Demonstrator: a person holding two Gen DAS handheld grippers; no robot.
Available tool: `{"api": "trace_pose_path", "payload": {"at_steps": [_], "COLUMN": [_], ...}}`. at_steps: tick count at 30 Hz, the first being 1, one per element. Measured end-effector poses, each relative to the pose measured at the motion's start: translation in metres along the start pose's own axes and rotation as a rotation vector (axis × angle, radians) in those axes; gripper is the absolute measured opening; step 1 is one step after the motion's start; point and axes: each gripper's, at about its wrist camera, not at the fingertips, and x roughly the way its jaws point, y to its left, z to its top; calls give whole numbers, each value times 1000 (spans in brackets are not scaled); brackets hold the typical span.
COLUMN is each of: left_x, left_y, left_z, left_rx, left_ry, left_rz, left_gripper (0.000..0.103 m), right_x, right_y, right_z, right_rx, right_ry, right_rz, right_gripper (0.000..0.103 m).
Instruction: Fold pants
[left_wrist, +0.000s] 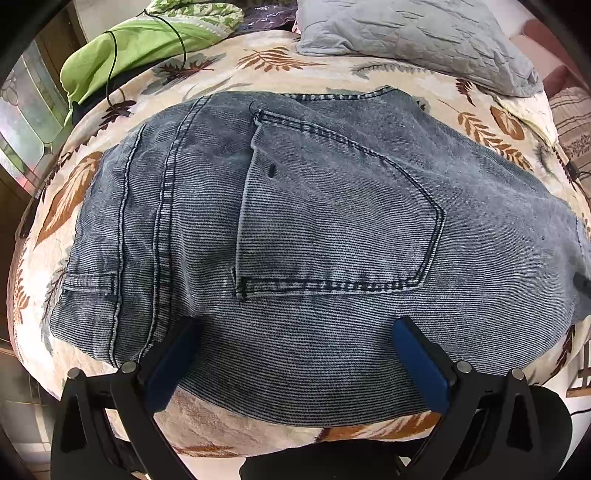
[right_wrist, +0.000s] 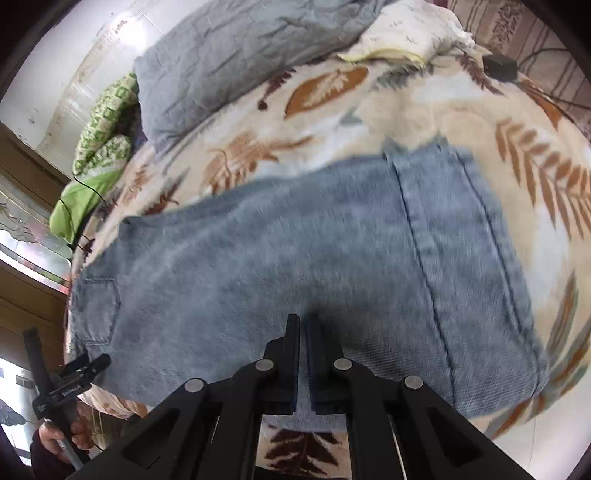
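Blue denim pants (left_wrist: 314, 229) lie folded on a leaf-print bedspread (left_wrist: 258, 70), back pocket (left_wrist: 332, 214) facing up. My left gripper (left_wrist: 295, 332) is open, its blue pads (left_wrist: 421, 365) spread wide just above the near edge of the pants, holding nothing. In the right wrist view the pants (right_wrist: 295, 266) show blurred, with the hem side at right. My right gripper (right_wrist: 303, 325) has its fingers nearly together over the near edge of the denim; a thin gap remains and no cloth shows between them. The left gripper (right_wrist: 79, 365) shows at the far left.
A grey pillow (left_wrist: 417, 33) lies at the head of the bed. A green cloth (left_wrist: 136, 48) with a black cable (left_wrist: 110, 74) lies at the back left. A small black device (right_wrist: 500, 66) sits on the bedspread at the right.
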Motion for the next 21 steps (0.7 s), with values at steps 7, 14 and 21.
{"api": "trace_pose_path", "payload": {"at_steps": [7,14,21], "left_x": [-12,-77,-159], "left_y": [-6,-40,-83], "left_z": [6,12,18], "left_rx": [17,119,221], "left_ry": [34,-159,-405], "left_rz": [23,4,-47], "left_gripper": [103,103,103], "right_x": [-34,-131,-203], "right_y": [-4,-5,-4], "right_z": [-16,-30,-46], "right_rx": [-37,-97,-126], "right_ry": [-73,-338,-560], "right_rz": [-27,42,98], "right_gripper": [6,6,6]}}
